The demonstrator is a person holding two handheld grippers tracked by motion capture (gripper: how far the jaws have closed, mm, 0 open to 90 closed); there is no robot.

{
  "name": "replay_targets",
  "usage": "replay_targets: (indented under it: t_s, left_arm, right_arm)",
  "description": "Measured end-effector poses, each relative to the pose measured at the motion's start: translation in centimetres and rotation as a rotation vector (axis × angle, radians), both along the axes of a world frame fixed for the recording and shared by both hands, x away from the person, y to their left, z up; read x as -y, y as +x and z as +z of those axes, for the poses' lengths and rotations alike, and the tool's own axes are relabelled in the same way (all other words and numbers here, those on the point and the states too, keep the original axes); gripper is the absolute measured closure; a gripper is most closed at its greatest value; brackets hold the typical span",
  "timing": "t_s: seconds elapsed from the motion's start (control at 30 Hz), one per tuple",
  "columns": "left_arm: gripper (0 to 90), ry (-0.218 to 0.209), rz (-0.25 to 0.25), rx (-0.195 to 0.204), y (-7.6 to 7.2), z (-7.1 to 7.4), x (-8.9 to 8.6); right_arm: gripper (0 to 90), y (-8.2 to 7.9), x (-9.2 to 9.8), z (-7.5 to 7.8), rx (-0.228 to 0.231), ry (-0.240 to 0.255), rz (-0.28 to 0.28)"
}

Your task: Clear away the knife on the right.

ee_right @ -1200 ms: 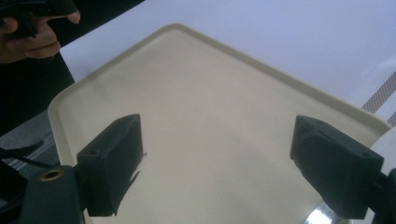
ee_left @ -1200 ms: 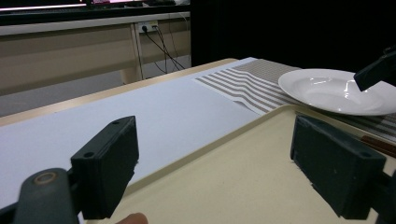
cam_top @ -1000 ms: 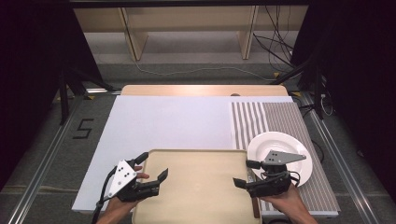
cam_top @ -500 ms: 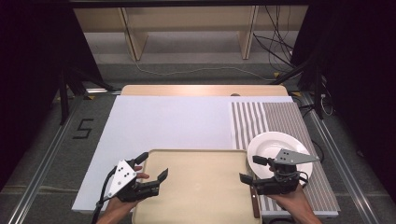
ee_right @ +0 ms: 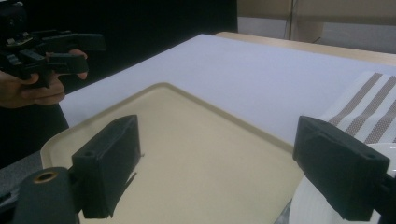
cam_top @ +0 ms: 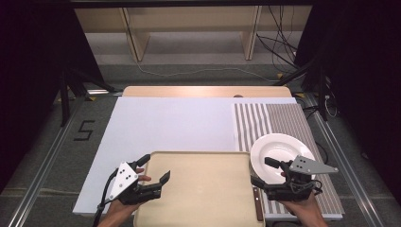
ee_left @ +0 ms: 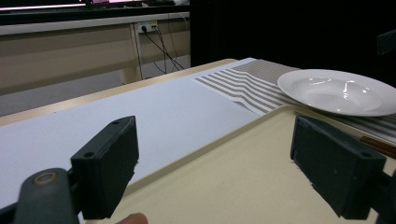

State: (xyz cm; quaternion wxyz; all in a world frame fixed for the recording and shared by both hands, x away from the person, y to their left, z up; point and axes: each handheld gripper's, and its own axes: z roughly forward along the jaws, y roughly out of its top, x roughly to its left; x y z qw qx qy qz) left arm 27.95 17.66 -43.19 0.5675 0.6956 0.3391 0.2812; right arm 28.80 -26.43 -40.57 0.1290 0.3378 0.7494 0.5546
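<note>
Both grippers [cam_top: 153, 170] [cam_top: 265, 172] gape; tray's [cam_top: 203, 189] near edge cut off.

Left gripper [cam_top: 152, 173]: I see it low at the near left in the high view, held in my left hand [cam_top: 124, 204], jaws spread wide with nothing between them, grey plate on top, cable trailing toward me. Right gripper [cam_top: 263, 173]: near right, held in my right hand [cam_top: 299, 208], jaws spread wide and empty, grey plate tilted on top, pointing leftward. From the right gripper view, the left gripper [ee_right: 88, 52] shows farther off, fingers [ee_right: 28, 91] wrapped round its handle.
</note>
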Motion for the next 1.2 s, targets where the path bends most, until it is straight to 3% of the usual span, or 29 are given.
replay_targets:
  t_s: [0.57, 1.2]
  left_arm:
    - [15.0, 0.0, 0.001, 0.002, -0.01, 0.02, -0.05]
    - [15.0, -0.001, 0.003, 0.0, 0.02, -0.02, -0.05]
  right_arm:
    - [16.1, -0.74, 0.69, 0.23, 0.041, 0.015, -0.027]
    - [16.1, -0.53, 0.48, 0.16, 0.041, -0.003, -0.027]
